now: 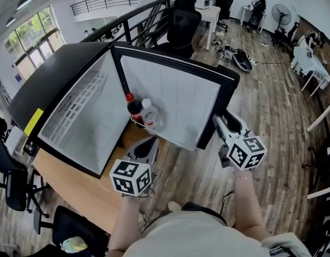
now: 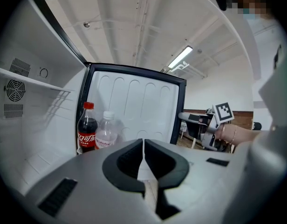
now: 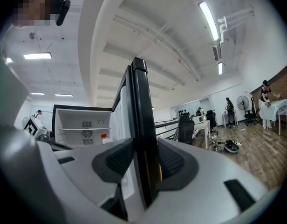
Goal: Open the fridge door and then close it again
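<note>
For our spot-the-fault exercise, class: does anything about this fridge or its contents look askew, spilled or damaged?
Nothing stands out. The fridge door is open, its edge clamped in the right tool; the cola bottle and water bottle stand upright in its shelf.

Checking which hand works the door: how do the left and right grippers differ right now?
The left gripper has its jaws shut on nothing; the right gripper has its jaws clamped on the outer edge of the open white, black-framed fridge door. The left gripper faces the door's inner side without touching it; the right gripper sits at its free edge. Both carry a black-and-white marker cube.
</note>
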